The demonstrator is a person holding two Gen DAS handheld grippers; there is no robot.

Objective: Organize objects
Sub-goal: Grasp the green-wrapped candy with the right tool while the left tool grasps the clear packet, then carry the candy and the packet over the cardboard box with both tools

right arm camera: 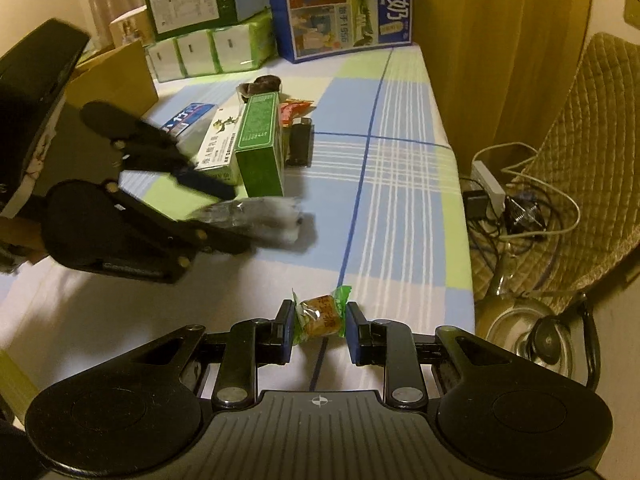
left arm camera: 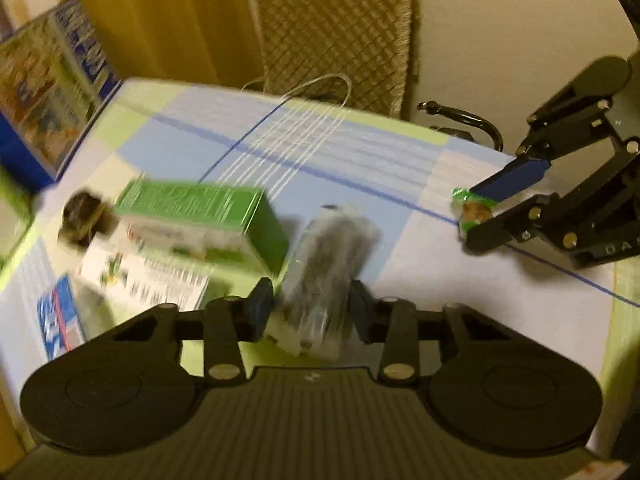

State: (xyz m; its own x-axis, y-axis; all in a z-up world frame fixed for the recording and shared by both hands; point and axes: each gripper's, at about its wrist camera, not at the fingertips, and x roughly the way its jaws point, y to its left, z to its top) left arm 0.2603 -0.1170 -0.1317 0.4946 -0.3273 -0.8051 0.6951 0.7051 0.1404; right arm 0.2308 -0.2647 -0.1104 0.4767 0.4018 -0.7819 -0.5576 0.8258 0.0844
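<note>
In the left wrist view my left gripper [left arm camera: 312,308] is shut on a clear plastic packet with dark grey contents [left arm camera: 332,252], which sticks out forward above the checked tablecloth [left arm camera: 420,280]. The right wrist view shows this same left gripper [right arm camera: 240,220] holding the packet [right arm camera: 264,220] at the left, blurred. Between the blue pads of my right gripper [right arm camera: 319,330] sits a small green-wrapped snack [right arm camera: 320,314], and the gripper is shut on its wrapper ends. The right gripper [left arm camera: 474,218] and the snack [left arm camera: 474,208] also appear at the right of the left wrist view.
A green box [right arm camera: 260,140], a white medicine box [right arm camera: 218,144], a blue box [right arm camera: 188,116], an orange snack [right arm camera: 294,110] and a black object [right arm camera: 300,144] lie grouped mid-table. Tissue packs [right arm camera: 208,54] and a milk carton box [right arm camera: 344,4] stand at the back. A kettle [right arm camera: 532,332] and cables [right arm camera: 516,208] lie beyond the right edge.
</note>
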